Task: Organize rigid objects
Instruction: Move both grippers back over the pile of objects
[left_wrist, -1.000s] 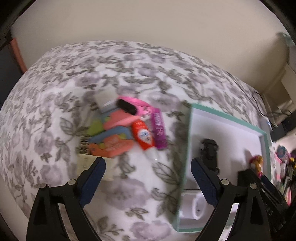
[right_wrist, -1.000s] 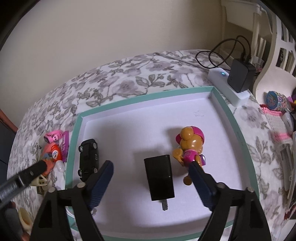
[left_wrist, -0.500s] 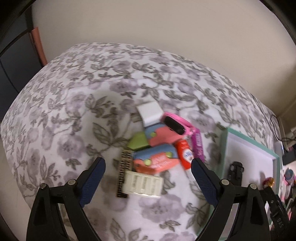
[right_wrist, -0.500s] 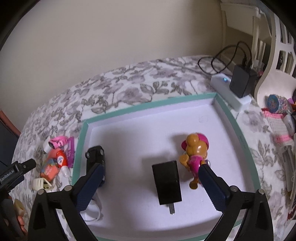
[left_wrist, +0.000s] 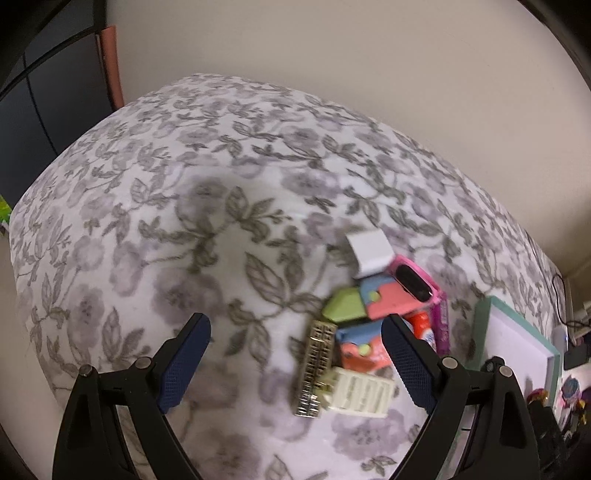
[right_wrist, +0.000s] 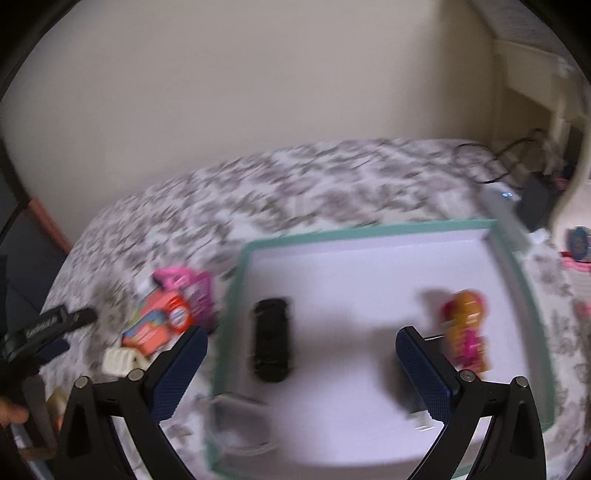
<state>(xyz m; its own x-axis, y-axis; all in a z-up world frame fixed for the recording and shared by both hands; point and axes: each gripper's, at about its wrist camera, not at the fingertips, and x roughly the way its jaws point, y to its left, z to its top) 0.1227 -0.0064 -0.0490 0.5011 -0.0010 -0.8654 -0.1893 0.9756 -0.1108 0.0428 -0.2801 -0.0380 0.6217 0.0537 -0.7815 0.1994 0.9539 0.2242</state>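
Nearest the left wrist camera, the left gripper (left_wrist: 295, 354) hangs over the floral bedspread (left_wrist: 192, 221) with its jaws spread wide and nothing between the pads. Just past its right finger, at about four o'clock in that view, lies a heap of small things: a cream slotted piece (left_wrist: 360, 395) touching a gold comb-like clip (left_wrist: 316, 369), then an orange-and-blue block (left_wrist: 360, 349), a green piece (left_wrist: 343, 306), a coral-and-blue piece (left_wrist: 388, 299), a red-capped tube (left_wrist: 421, 325) and a purple packet (left_wrist: 442, 328). Farther along, a pink case with a black oval (left_wrist: 415, 282) leans against a white box (left_wrist: 371, 251). At three o'clock the teal-rimmed tray (left_wrist: 480, 325) meets the frame edge.

Close to the right wrist camera, the right gripper (right_wrist: 301, 363) also stands fully apart, its jaws having just been opening, with nothing pinched. Blur softens this whole view. Between its fingers, on the tray's white floor, rests a black toy car (right_wrist: 271, 339), at about eleven o'clock from the gripper's middle. A dark charger block is mostly hidden behind the right finger. Beside that finger, at two o'clock, lies an orange-and-pink figurine (right_wrist: 467, 332). Beyond the tray's far corner sit a white power strip (right_wrist: 506, 210) and a black adapter (right_wrist: 535, 203).
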